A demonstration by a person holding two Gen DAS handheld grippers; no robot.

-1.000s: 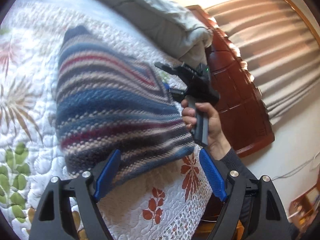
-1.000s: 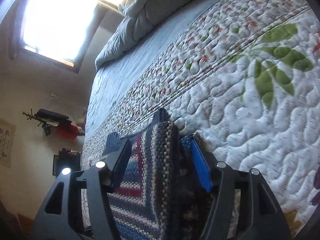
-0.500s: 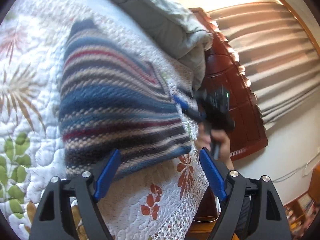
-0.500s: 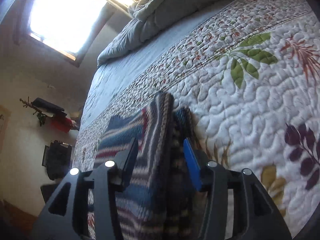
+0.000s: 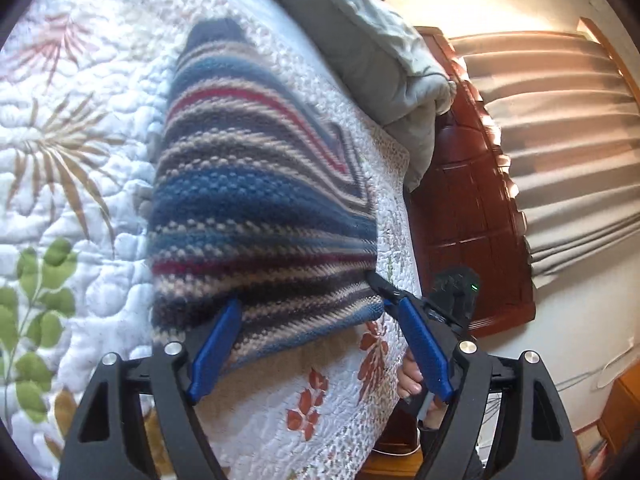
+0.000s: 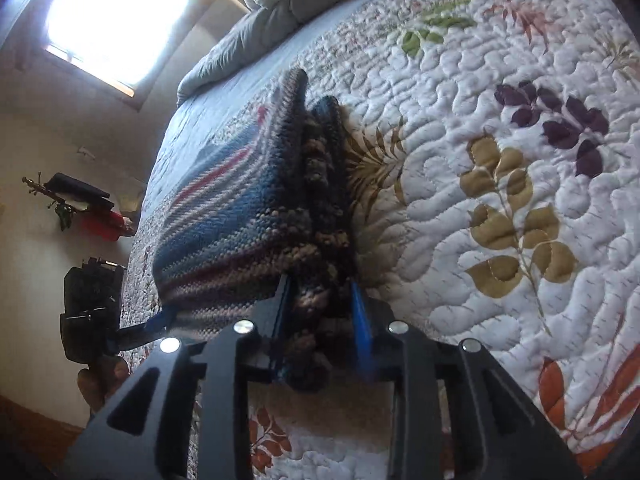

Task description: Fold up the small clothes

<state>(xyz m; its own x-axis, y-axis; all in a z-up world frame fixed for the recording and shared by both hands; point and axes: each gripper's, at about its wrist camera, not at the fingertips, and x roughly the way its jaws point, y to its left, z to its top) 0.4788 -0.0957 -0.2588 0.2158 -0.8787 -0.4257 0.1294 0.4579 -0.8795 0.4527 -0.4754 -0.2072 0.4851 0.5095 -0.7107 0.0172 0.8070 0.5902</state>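
Observation:
A folded striped knit sweater (image 5: 256, 216), in blue, red and beige, lies on the quilted bedspread (image 5: 72, 184). My left gripper (image 5: 320, 352) is open, its blue pads either side of the sweater's near edge, not clamping it. In the right wrist view my right gripper (image 6: 320, 320) is shut on the sweater's (image 6: 248, 208) thick folded edge. The right gripper also shows in the left wrist view (image 5: 390, 294) at the sweater's right corner. The left gripper shows at the left of the right wrist view (image 6: 160, 322).
A grey duvet (image 5: 372, 52) is bunched at the far end of the bed. A red-brown wooden headboard (image 5: 476, 200) and beige curtains (image 5: 568, 140) are on the right. The bed edge drops off near the right gripper. A bright window (image 6: 120, 12) is far left.
The right gripper moved along the sweater's right edge toward its near corner and closed on the folded edge. The left gripper stayed open at the near edge.

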